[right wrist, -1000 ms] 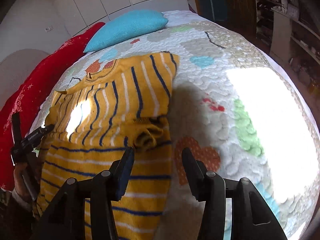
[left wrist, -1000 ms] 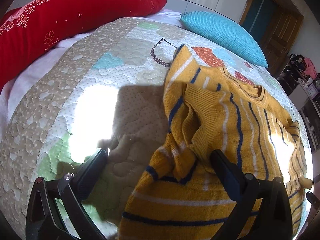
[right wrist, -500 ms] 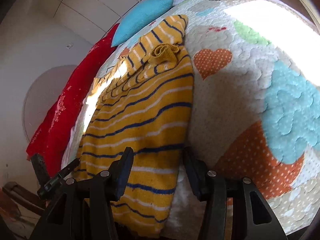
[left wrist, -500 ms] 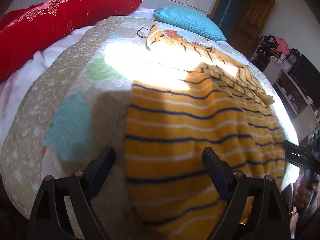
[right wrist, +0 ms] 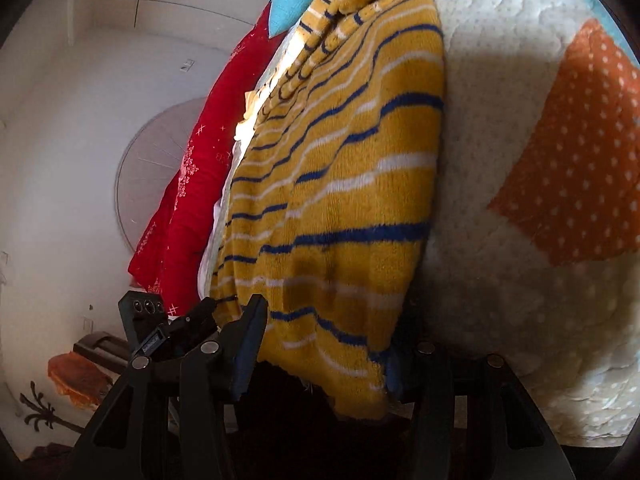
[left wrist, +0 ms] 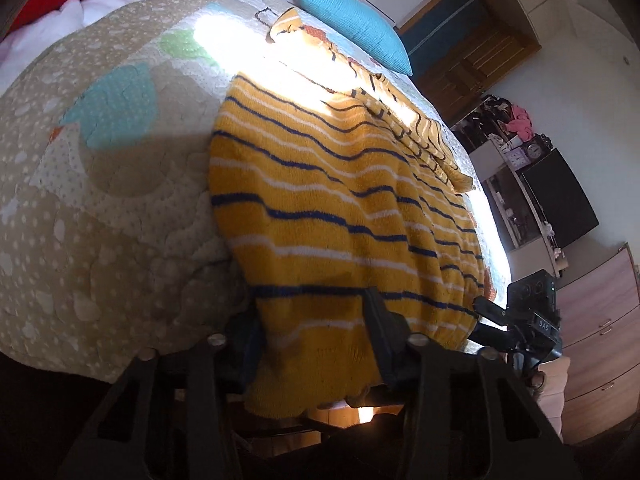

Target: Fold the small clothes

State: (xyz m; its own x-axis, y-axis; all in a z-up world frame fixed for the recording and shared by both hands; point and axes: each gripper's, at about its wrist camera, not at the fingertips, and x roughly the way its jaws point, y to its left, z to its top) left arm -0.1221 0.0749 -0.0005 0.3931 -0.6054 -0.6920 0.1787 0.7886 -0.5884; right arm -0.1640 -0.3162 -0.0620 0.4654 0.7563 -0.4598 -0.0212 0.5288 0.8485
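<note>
A yellow knit sweater (left wrist: 340, 208) with navy and white stripes lies flat on the quilted bed, its hem hanging over the near edge. It also shows in the right wrist view (right wrist: 344, 184). My left gripper (left wrist: 312, 344) is at the hem's left corner, jaws open with the hem between them. My right gripper (right wrist: 326, 348) is at the hem's right corner, jaws open around the fabric. Each gripper shows in the other's view: the right one (left wrist: 520, 320) and the left one (right wrist: 168, 328).
The patchwork quilt (left wrist: 100, 152) covers the bed. A red pillow (right wrist: 192, 184) and a blue pillow (left wrist: 352, 28) lie at the head. A dresser (left wrist: 600, 340) and shelves (left wrist: 520, 184) stand to the right of the bed.
Both grippers have drawn back from the folded sleeves down to the sweater's hem at the bed edge and now straddle its two corners, jaws narrower than before.
</note>
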